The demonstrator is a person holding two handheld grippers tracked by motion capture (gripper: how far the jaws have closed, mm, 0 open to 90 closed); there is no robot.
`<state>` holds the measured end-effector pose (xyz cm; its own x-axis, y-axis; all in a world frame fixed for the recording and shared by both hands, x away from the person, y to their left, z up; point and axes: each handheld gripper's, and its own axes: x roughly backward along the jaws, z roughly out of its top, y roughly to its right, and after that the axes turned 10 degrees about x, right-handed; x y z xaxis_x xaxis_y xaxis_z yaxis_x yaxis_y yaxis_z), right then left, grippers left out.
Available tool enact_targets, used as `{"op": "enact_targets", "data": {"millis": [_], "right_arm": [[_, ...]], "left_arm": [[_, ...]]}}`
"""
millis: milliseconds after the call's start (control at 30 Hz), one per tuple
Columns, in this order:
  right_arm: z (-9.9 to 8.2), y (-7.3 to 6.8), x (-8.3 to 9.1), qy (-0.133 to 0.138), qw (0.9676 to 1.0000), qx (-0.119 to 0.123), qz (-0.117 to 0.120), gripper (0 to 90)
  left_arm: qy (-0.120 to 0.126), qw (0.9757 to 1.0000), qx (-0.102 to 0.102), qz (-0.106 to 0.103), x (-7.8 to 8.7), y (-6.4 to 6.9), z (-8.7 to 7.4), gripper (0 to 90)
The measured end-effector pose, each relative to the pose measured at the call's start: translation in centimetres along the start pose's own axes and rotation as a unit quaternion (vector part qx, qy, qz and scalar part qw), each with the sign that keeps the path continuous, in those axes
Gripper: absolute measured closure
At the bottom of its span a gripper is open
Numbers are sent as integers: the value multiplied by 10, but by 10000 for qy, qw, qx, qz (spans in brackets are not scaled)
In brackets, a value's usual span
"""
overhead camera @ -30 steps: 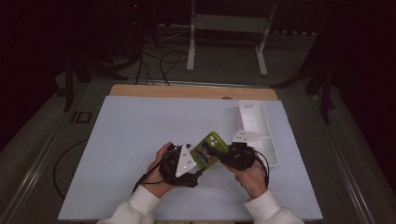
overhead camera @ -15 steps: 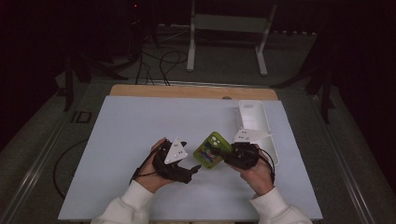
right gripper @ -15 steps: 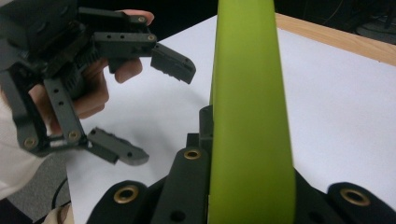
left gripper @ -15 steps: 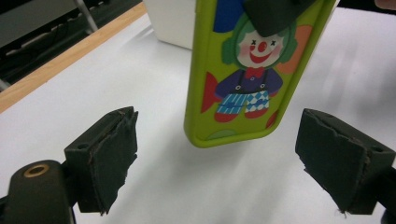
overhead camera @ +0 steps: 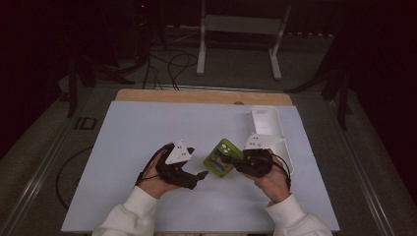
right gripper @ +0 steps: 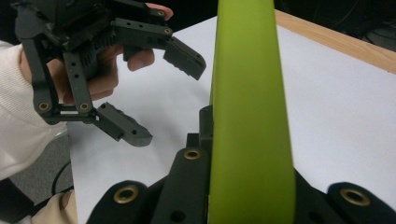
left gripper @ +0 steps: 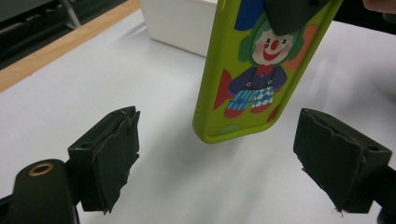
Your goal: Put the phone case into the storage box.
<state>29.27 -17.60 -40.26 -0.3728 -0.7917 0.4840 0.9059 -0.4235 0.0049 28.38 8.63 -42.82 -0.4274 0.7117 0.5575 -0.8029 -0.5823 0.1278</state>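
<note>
My right gripper (overhead camera: 233,160) is shut on a lime-green phone case (overhead camera: 222,158) and holds it just above the pale table. The case carries a clown picture (left gripper: 258,60) on the face turned to my left gripper, and in the right gripper view the case (right gripper: 250,107) stands edge-on between my right gripper's (right gripper: 248,161) jaws. My left gripper (overhead camera: 198,175) sits a short way left of the case, open, with nothing between its pads (left gripper: 108,154). In the left gripper view the case's lower end hangs beyond the gap of my left gripper (left gripper: 226,161). From the right gripper view, my left gripper (right gripper: 163,95) shows spread wide.
A white rectangular tray (overhead camera: 268,125) lies on the table just behind my right hand, its wall (left gripper: 180,23) close behind the case. The pale table top (overhead camera: 147,128) ends in a wooden strip (overhead camera: 196,96) at the far side. A white stand (overhead camera: 241,29) and cables lie on the floor beyond.
My left gripper has drawn back to the left, away from the case it overlapped a second ago. The right gripper and the case have hardly moved.
</note>
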Motion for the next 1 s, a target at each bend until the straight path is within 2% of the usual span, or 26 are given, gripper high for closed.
{"op": "enact_targets", "data": {"millis": [433,600,1000], "right_arm": [[6,-2,1,-12,9996,206,214,886],[8,-3,1,16,9987,322,384,887],[12,-6,2,86,9956,523,774,887]], "left_arm": [[-57,9996,17,-279,0,-5,0,167],[-73,9993,-10,-369,0,-5,0,185],[-197,9970,-139,-737,-5,-2,-1,287]]}}
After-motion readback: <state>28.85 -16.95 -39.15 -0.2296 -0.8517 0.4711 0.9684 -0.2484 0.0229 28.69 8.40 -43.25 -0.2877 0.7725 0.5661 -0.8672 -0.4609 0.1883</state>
